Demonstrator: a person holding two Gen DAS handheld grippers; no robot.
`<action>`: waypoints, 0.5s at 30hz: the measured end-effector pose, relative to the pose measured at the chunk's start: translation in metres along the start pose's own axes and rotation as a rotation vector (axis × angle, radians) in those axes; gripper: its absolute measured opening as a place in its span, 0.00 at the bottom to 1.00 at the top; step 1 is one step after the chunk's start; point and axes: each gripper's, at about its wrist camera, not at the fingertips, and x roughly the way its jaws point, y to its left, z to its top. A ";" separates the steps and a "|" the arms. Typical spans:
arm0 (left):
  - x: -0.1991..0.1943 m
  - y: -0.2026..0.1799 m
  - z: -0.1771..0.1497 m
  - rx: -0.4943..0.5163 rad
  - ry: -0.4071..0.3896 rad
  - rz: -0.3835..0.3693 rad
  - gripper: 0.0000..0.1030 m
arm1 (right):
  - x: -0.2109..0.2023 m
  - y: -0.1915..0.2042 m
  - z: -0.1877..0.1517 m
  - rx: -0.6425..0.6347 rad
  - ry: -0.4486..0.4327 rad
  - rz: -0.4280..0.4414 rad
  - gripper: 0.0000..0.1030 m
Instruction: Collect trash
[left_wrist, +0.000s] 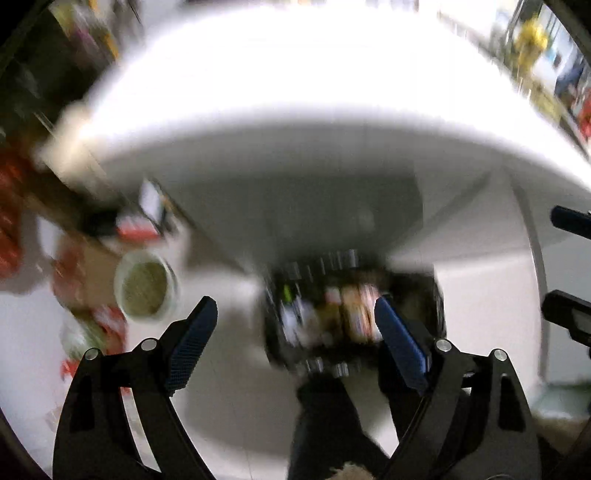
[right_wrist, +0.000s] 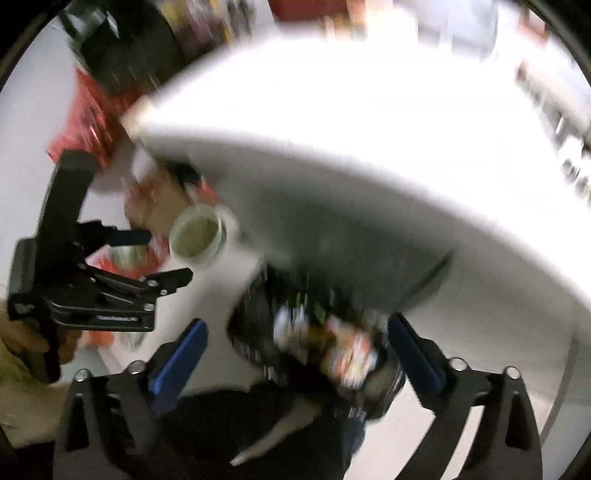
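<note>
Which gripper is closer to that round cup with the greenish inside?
Left. The left gripper hangs beside the cup, open; the right gripper is open over the black bin.

The round tabletop (left_wrist: 295, 92) is plain white. The slatted trash basket (left_wrist: 351, 314) is black. The round cup (left_wrist: 146, 288) is pale with olive-green contents. Gripper pads (left_wrist: 400, 343) are blue, ribbed.

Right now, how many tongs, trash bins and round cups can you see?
Tongs: 2, the left tongs and the right tongs, both open and empty.
Black trash bin: 1, with blurry wrappers inside.
Round cup: 1, on the floor beside the bin.
Total: 4
</note>
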 end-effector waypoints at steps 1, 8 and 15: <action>-0.016 -0.001 0.010 -0.012 -0.053 0.015 0.82 | -0.018 0.001 0.009 -0.005 -0.052 -0.016 0.95; -0.114 -0.017 0.098 -0.100 -0.413 0.066 0.86 | -0.118 -0.027 0.068 0.108 -0.372 -0.164 0.95; -0.158 -0.051 0.151 -0.097 -0.551 0.025 0.86 | -0.166 -0.061 0.097 0.237 -0.558 -0.335 0.95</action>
